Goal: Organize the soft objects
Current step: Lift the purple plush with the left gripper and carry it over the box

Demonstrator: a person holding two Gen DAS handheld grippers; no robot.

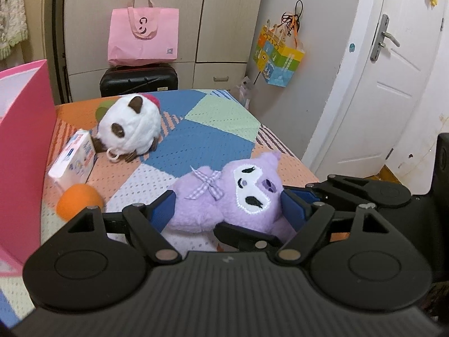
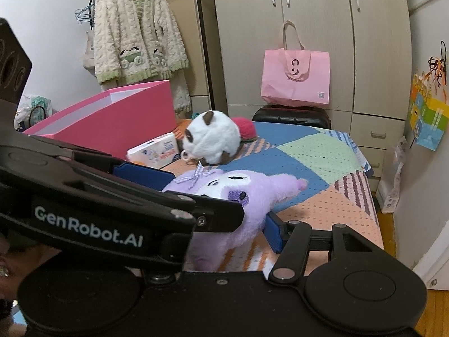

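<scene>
A purple plush with a white face and a checked bow is held between both grippers just above the patchwork bedspread. My left gripper has its blue pads pressed on the plush's body and head. My right gripper comes in from the right and is shut on the same plush. In the right wrist view the left gripper crosses in front and hides the right gripper's left finger. A white and brown plush lies farther back.
An open pink box stands at the left of the bed. Beside it lie a tissue pack and an orange ball. A black suitcase with a pink bag sits beyond the bed, and a white door is at the right.
</scene>
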